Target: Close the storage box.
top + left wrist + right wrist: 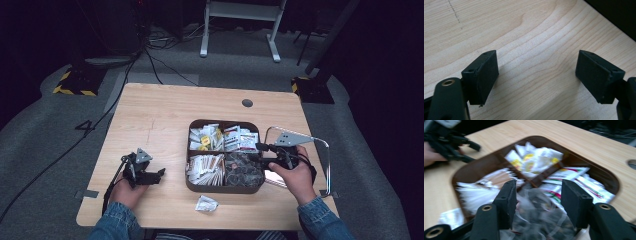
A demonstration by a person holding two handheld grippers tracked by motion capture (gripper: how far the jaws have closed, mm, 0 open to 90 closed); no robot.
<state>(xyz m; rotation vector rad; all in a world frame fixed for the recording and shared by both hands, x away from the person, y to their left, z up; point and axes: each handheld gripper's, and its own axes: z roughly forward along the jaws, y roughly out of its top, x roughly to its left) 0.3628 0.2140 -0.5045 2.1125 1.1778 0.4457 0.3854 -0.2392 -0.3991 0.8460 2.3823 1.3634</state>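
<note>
Two hand-held grippers we see open: the right hand-held gripper (537, 202) over the brown tray (223, 188), the left hand-held gripper (536, 75) above bare bench (150, 115).

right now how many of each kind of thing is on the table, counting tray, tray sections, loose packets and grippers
divided tray: 1
tray sections: 4
loose packet on the table in front of the tray: 1
left gripper, right gripper: 2
total: 8
</note>
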